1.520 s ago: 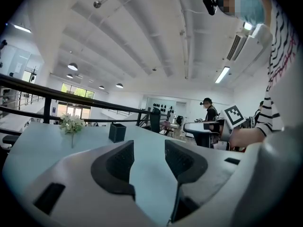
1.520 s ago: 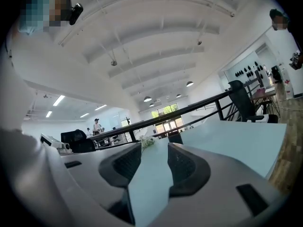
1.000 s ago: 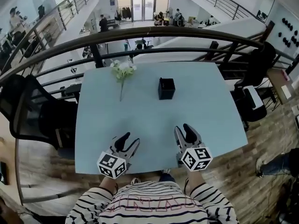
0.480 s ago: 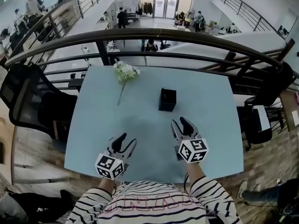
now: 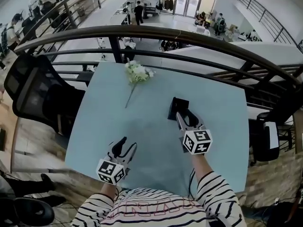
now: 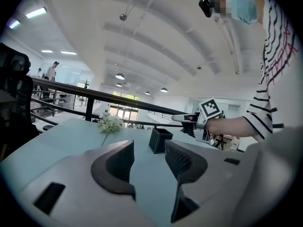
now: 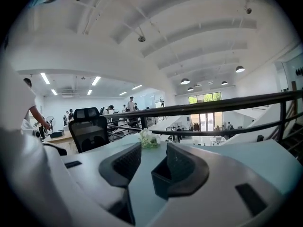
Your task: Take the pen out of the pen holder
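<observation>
The black square pen holder stands on the pale blue table, right of centre. No pen shows in it from any view. My right gripper is open with its tips right at the holder's near side. In the right gripper view the holder sits low between the jaws, mostly behind the right one, and that gripper grips nothing. My left gripper rests open and empty near the table's front edge. From the left gripper view the holder stands ahead, with the right gripper beside it.
A white flower sprig lies at the table's far left part. A dark metal railing curves just behind the table. A black office chair stands to the left, another chair to the right.
My right gripper has moved forward across the table up to the pen holder. The left gripper has stayed near the front edge. The head view has shifted.
</observation>
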